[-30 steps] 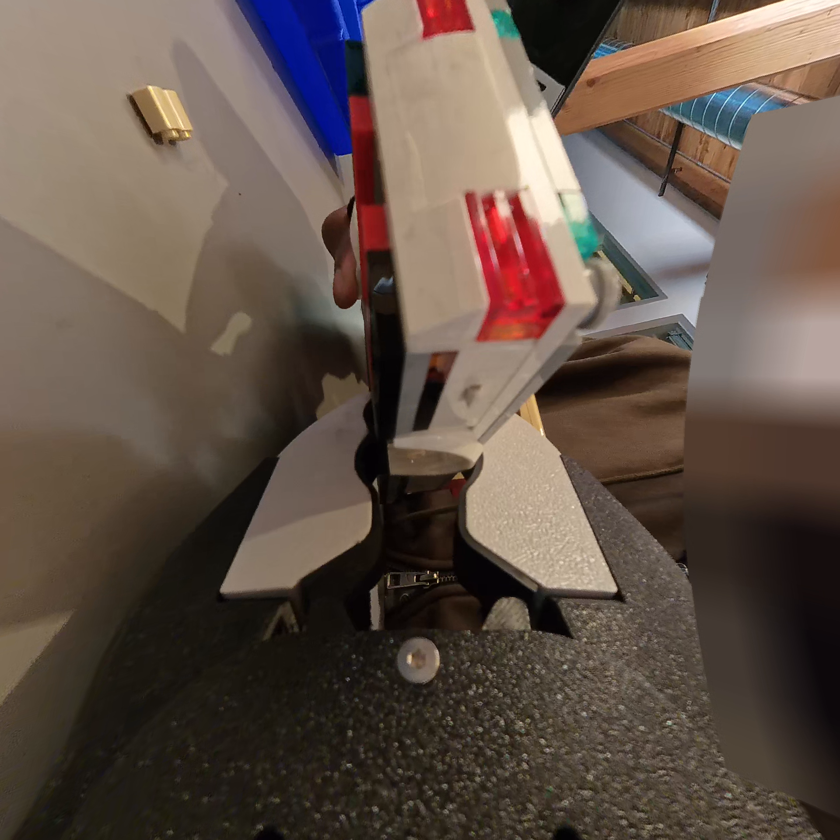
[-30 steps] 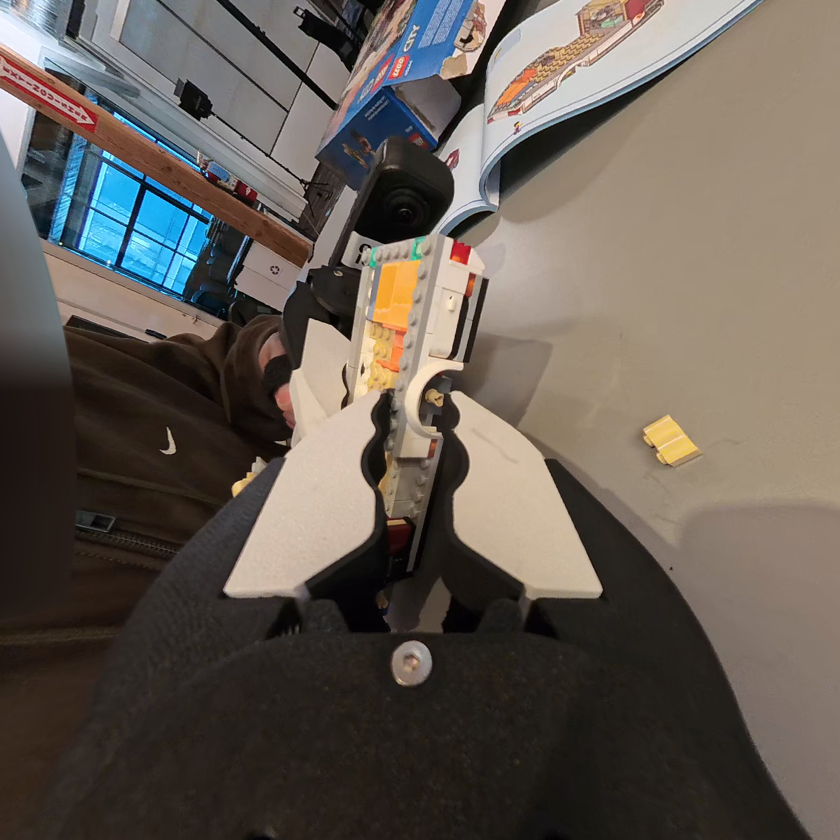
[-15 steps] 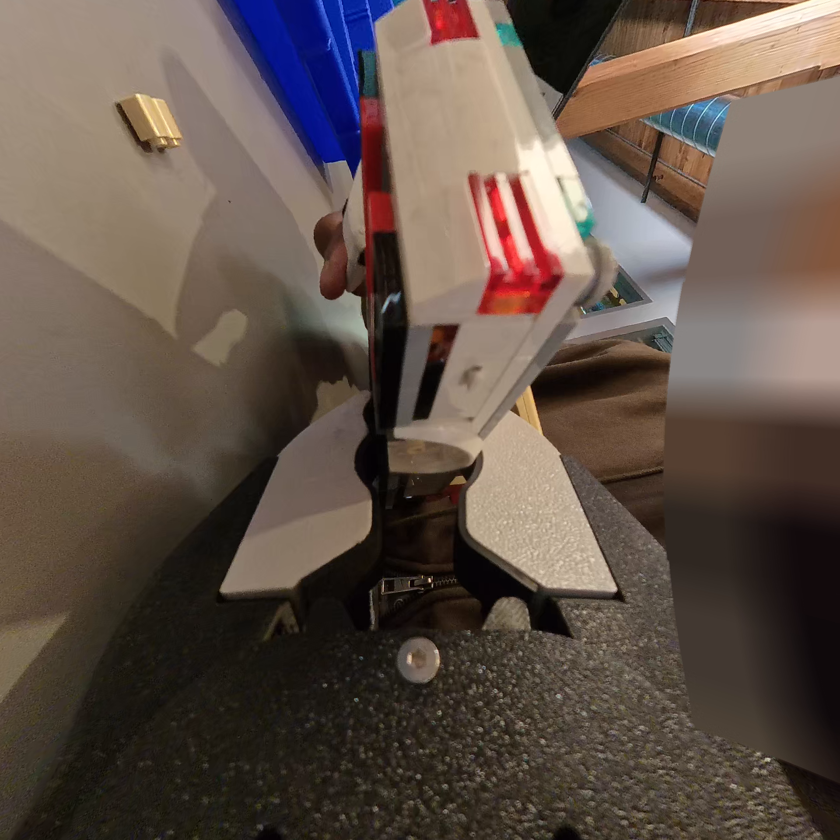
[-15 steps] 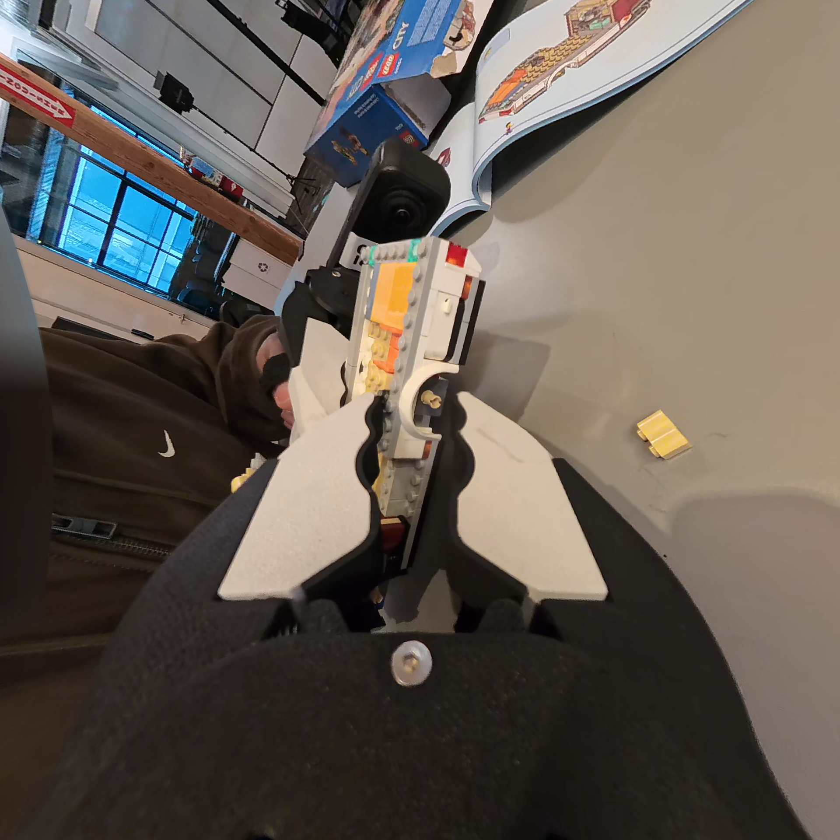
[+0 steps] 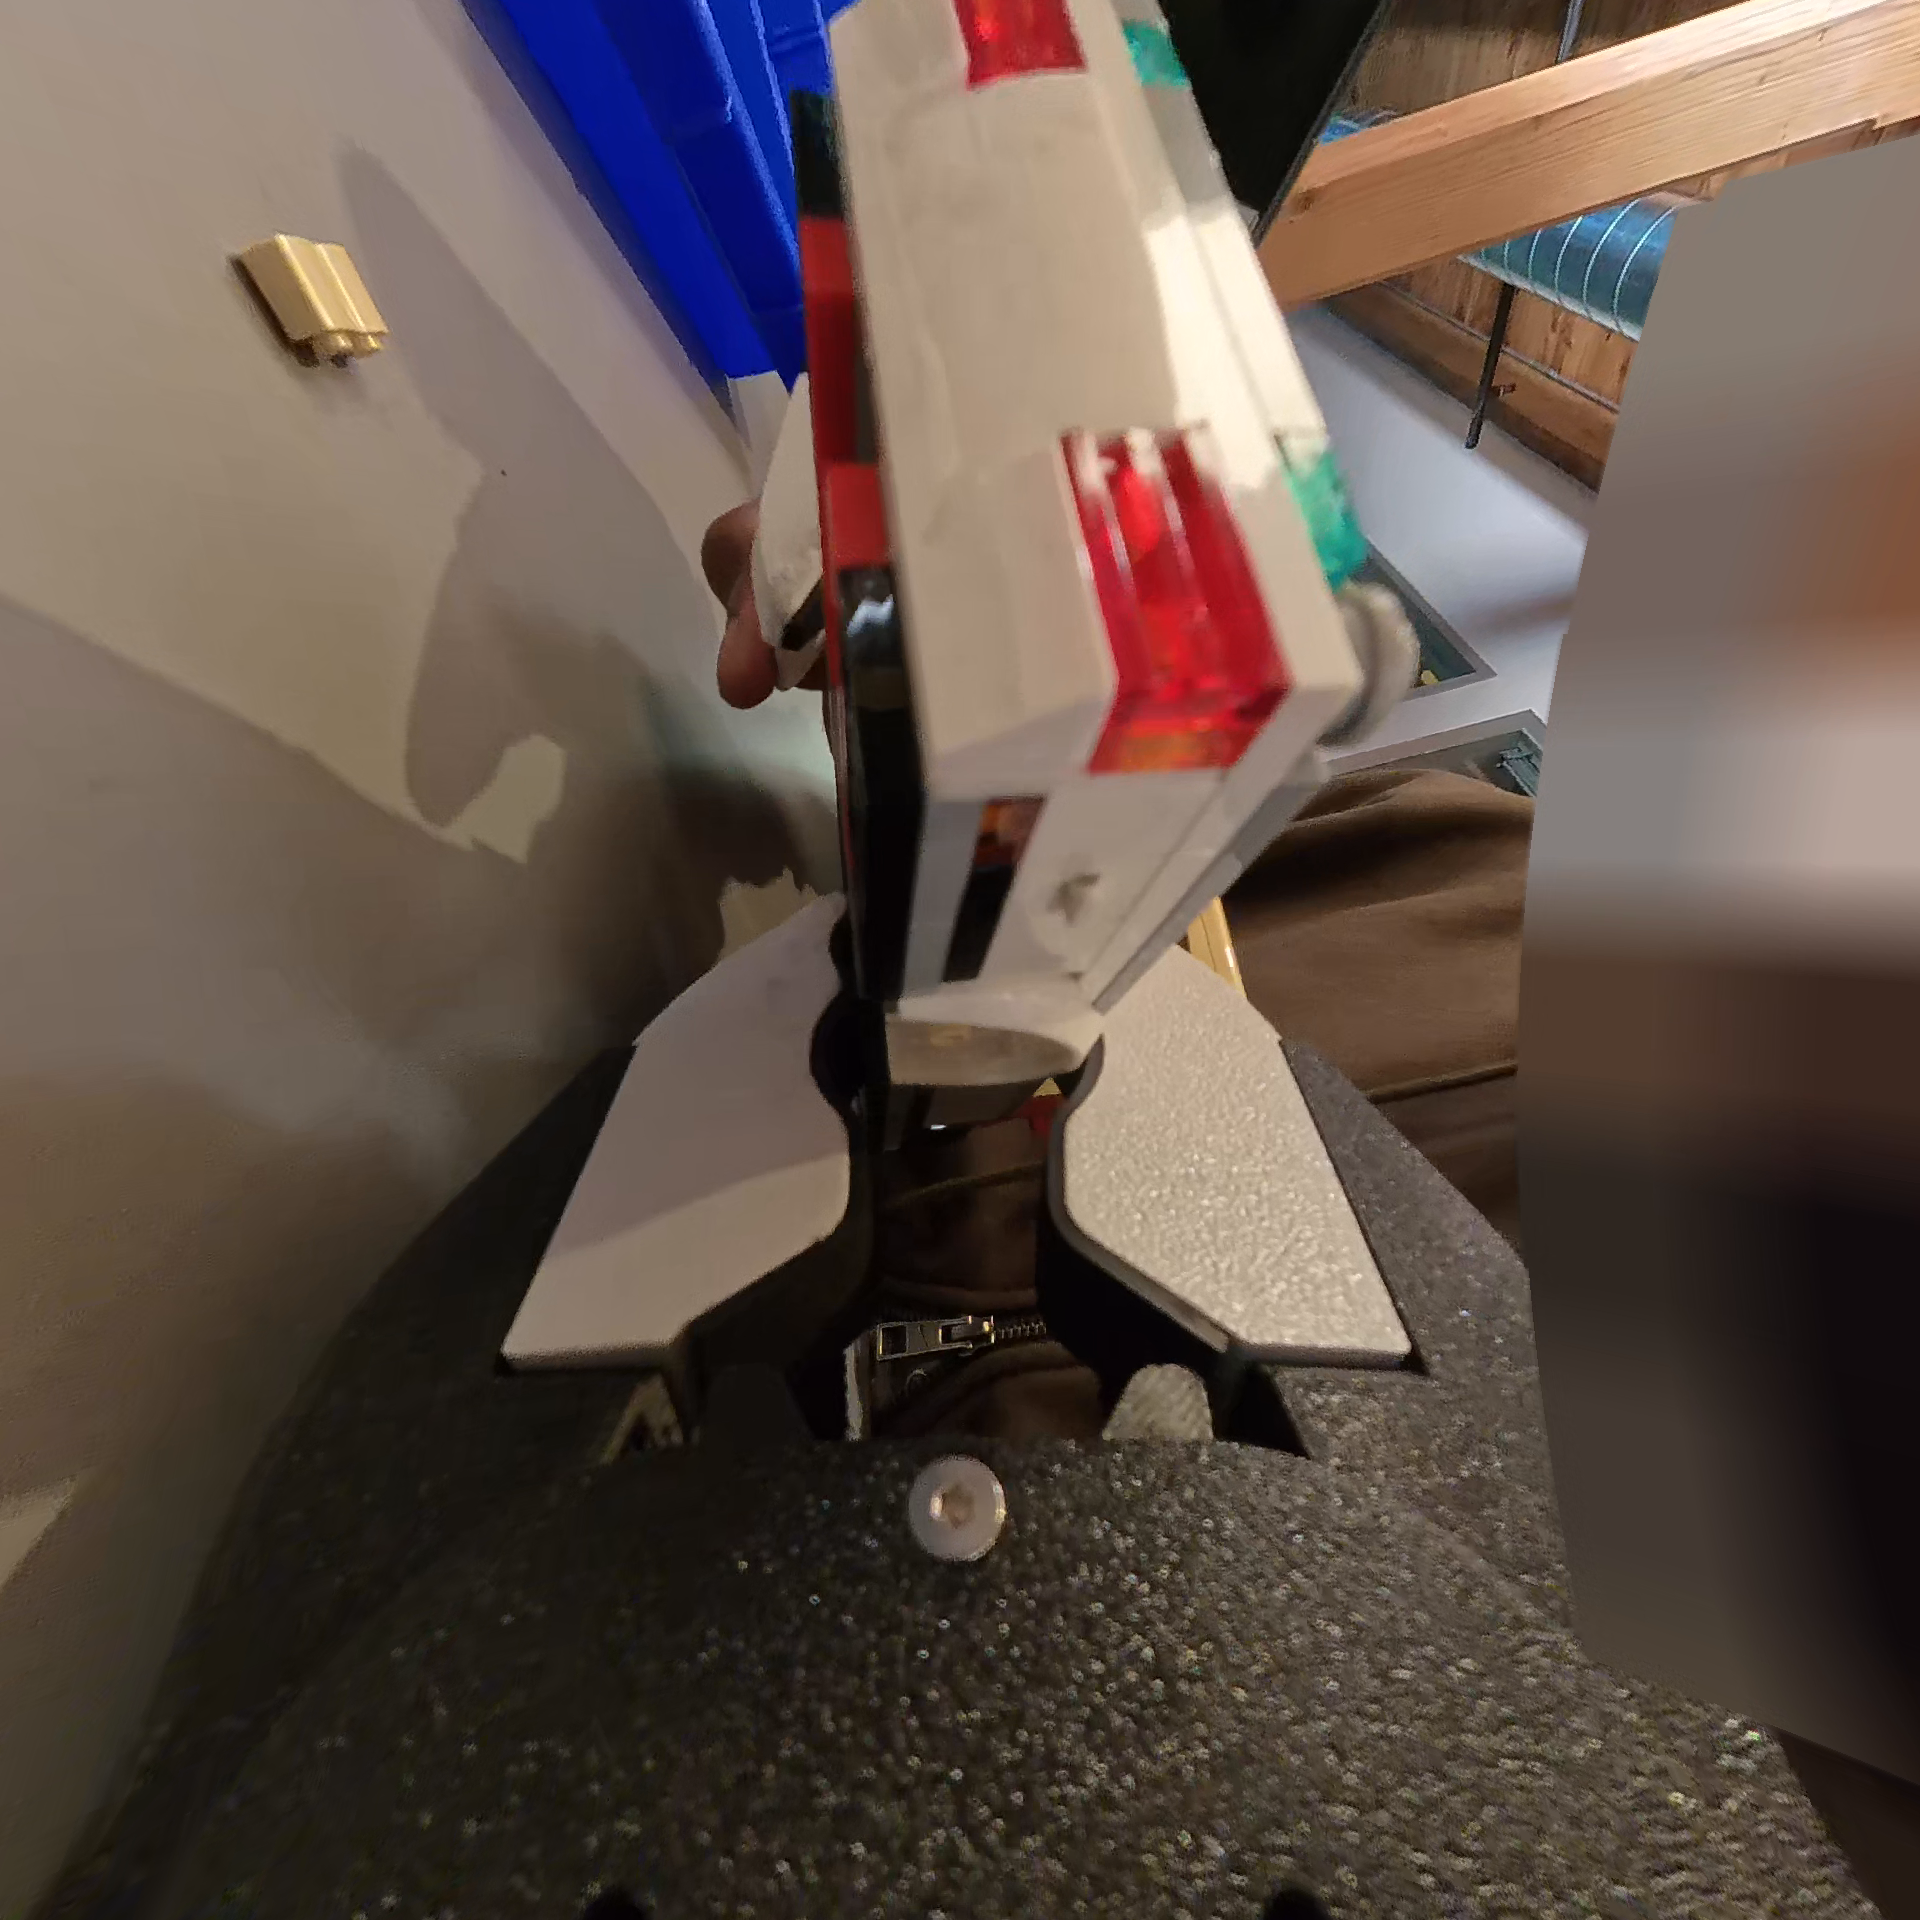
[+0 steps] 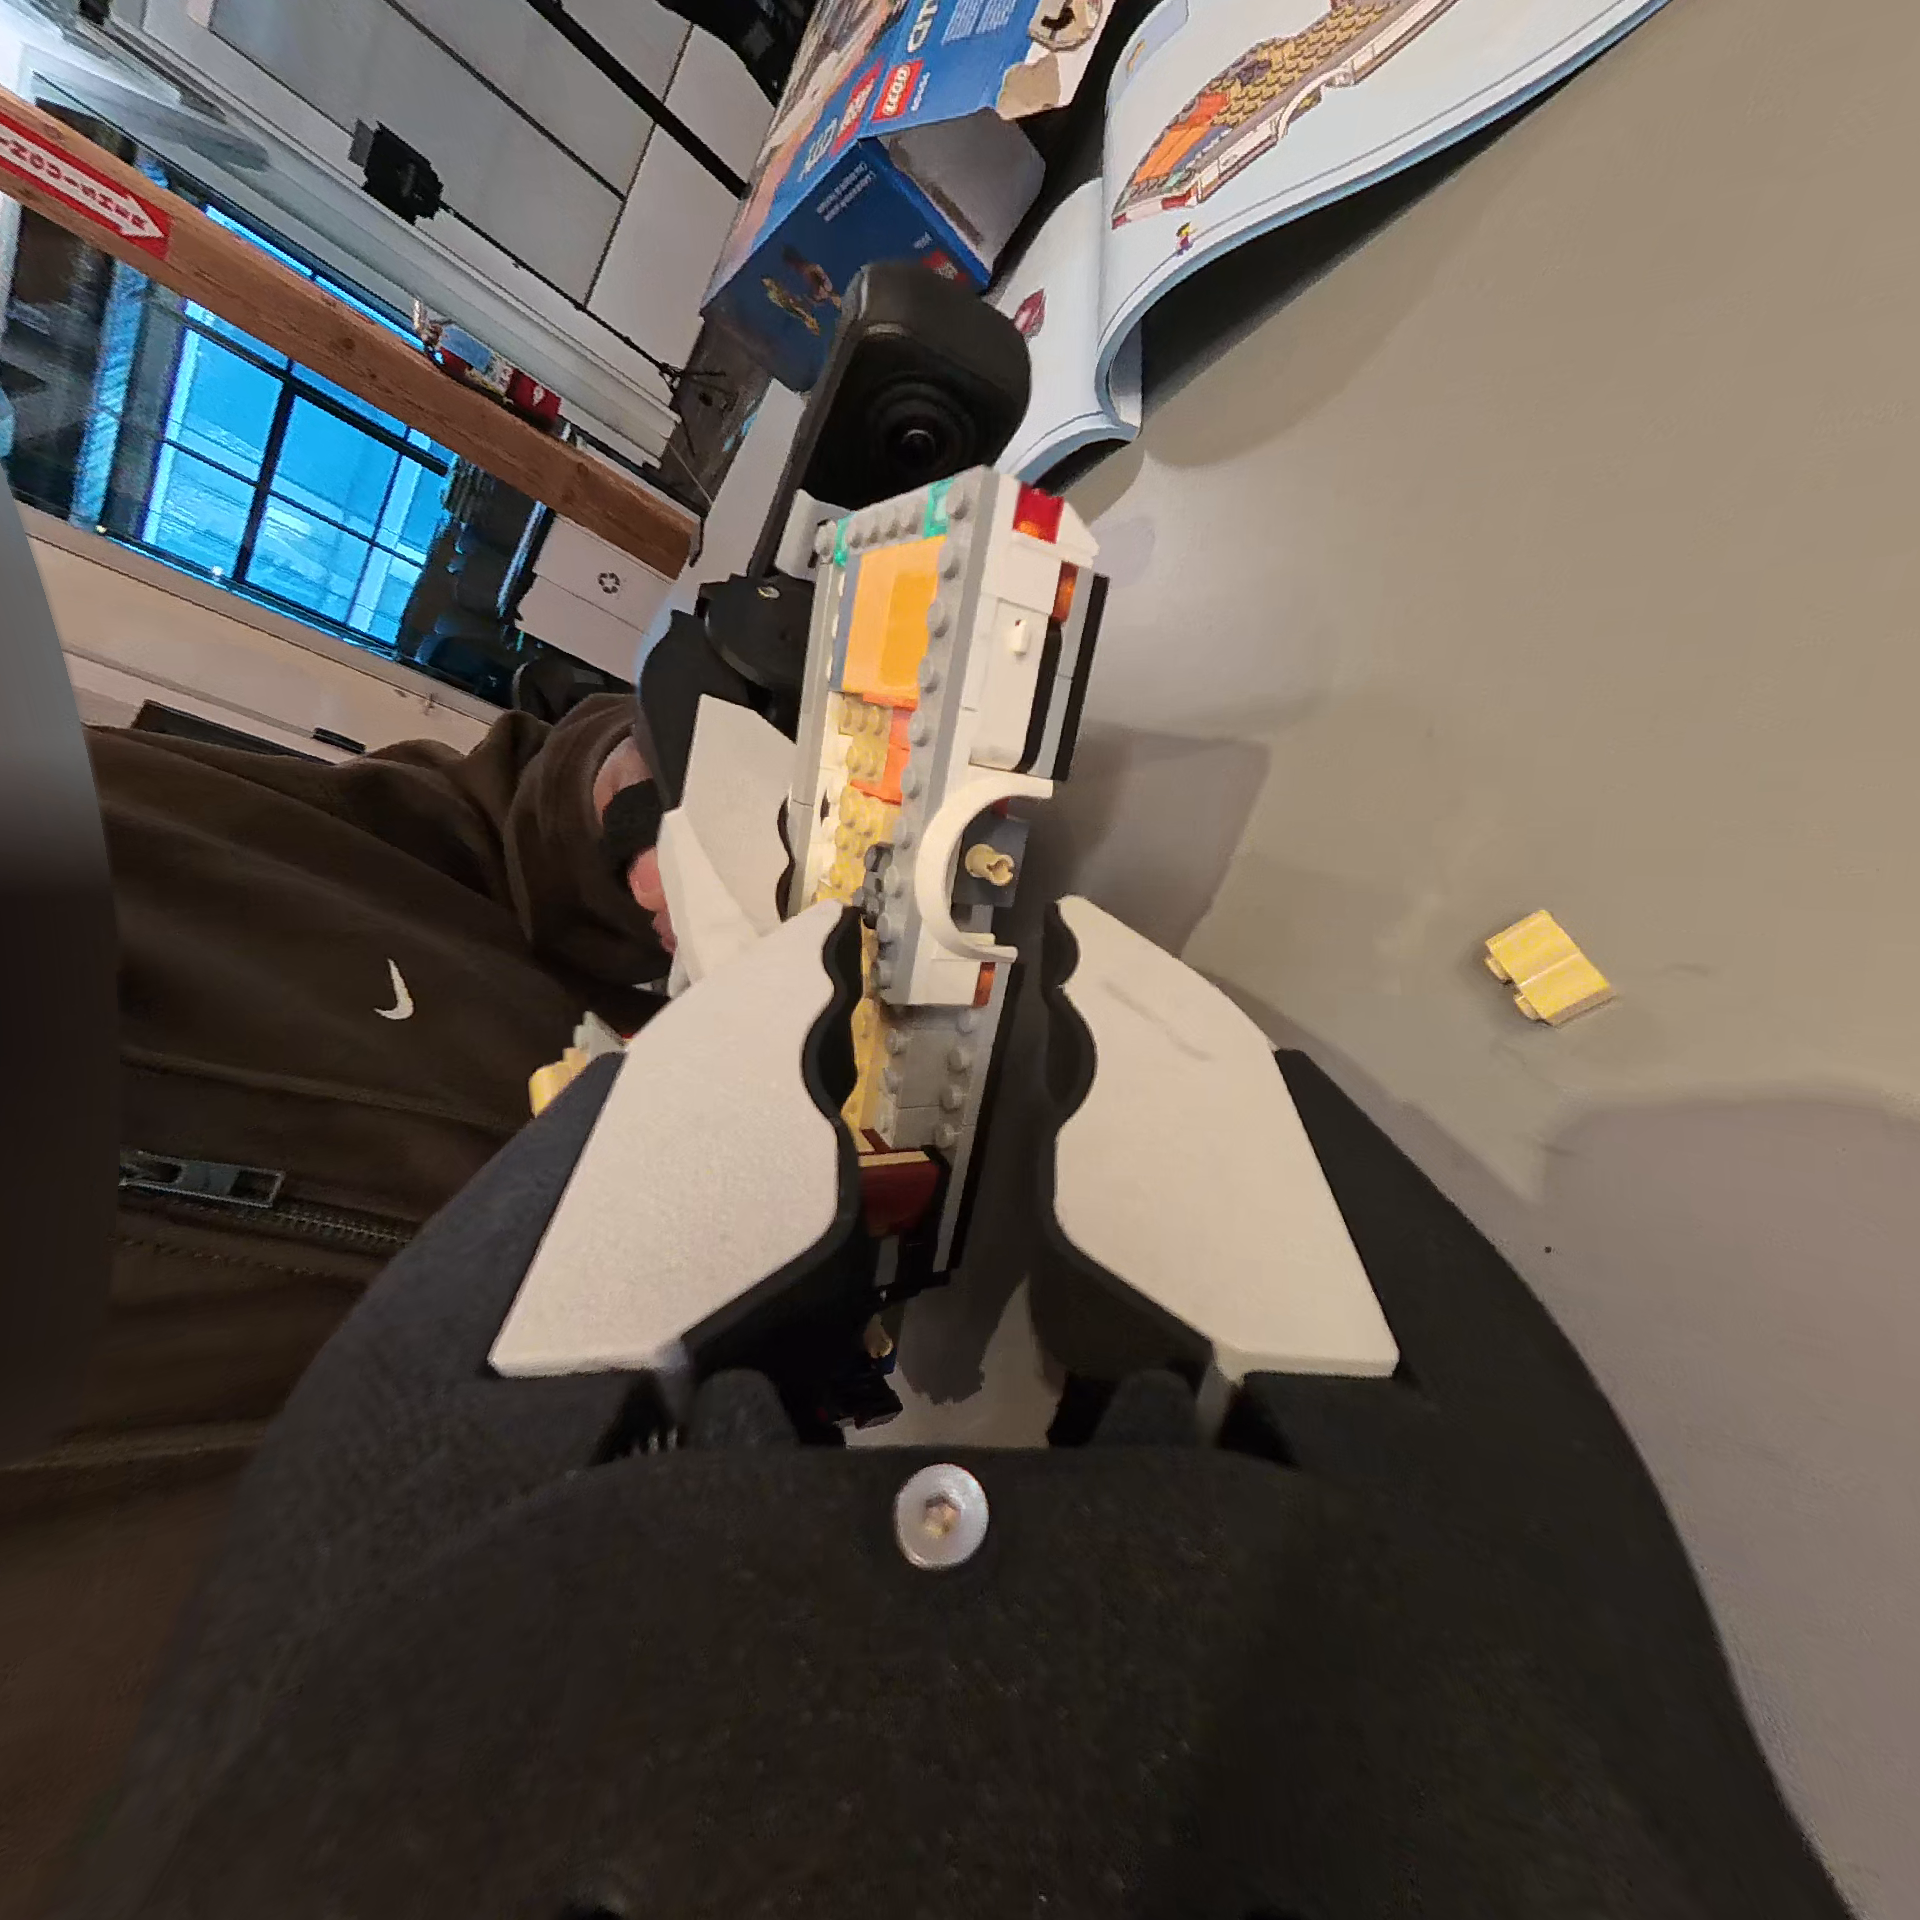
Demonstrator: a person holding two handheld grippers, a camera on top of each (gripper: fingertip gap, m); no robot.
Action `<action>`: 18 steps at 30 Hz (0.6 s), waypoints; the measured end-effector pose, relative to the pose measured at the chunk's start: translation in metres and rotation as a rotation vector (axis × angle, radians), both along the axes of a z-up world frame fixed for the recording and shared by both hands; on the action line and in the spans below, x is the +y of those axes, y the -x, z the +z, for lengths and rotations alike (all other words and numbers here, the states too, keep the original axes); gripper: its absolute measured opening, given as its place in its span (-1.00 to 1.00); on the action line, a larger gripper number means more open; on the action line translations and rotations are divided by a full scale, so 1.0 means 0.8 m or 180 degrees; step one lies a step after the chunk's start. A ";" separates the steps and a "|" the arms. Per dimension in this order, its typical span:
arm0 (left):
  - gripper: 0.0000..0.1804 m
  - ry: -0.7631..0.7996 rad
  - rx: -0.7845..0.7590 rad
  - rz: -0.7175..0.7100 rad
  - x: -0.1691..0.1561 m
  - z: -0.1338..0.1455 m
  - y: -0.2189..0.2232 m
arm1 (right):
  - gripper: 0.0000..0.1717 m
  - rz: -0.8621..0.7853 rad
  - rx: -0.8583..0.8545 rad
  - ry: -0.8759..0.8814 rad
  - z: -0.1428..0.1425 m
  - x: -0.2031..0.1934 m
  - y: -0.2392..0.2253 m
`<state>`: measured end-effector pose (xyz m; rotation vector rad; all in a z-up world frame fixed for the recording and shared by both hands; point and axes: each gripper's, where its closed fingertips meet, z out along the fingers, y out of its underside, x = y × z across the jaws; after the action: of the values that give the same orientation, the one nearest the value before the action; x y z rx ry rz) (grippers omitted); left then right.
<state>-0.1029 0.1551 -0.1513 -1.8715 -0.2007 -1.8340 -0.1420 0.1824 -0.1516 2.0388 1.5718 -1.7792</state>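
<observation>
Model: brick-built model [image 5: 1039,416], white with clear red pieces, a black and red edge and small teal bits; centre of both wrist views, spanning the space between the two grippers, lifted off the desk [image 5: 156,727]. Studded grey underside with yellow and orange plates and a white arch facing the right wrist view [image 6: 935,644].
Left gripper: left gripper [image 5: 966,977] at lower centre of its view, jaws narrow and clamped on the model's near end, a white rounded piece sitting right between the tips.
Right gripper: right gripper [image 6: 935,914] at lower centre of its view, jaws set about the model's other end, a dark slit showing between the right-hand fingertip and the bricks; not pressing on that side.
Far gripper: left gripper also seen in the right wrist view, upper centre behind the model, one white finger [image 6: 727,821] beside the model and a black camera [image 6: 914,405] above it.
Loose piece: tan brick [image 5: 312,301] lying alone on the desk, upper left in the left view, right of centre in the right view [image 6: 1548,966], well apart from the model.
Surroundings: blue bin [image 5: 644,156] at top of the left view; blue box [image 6: 862,208] and open booklet [image 6: 1299,135] at top of the right view; brown jacket [image 6: 312,987] at left; wooden beam [image 5: 1558,135] at upper right of the left view.
</observation>
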 end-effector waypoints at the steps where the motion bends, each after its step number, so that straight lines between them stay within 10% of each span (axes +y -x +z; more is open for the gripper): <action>1: -0.63 -0.0006 0.0004 -0.0014 -0.001 0.000 -0.001 | -0.61 0.0014 0.0007 0.0028 0.000 -0.001 -0.001; 18: -0.63 -0.0006 0.0014 -0.0045 -0.003 0.000 -0.003 | -0.75 0.0114 0.0035 0.0122 0.004 -0.006 -0.003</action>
<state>-0.1007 0.1528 -0.1514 -1.8801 -0.1845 -1.8385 -0.1398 0.1776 -0.1484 1.9749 1.5543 -1.7968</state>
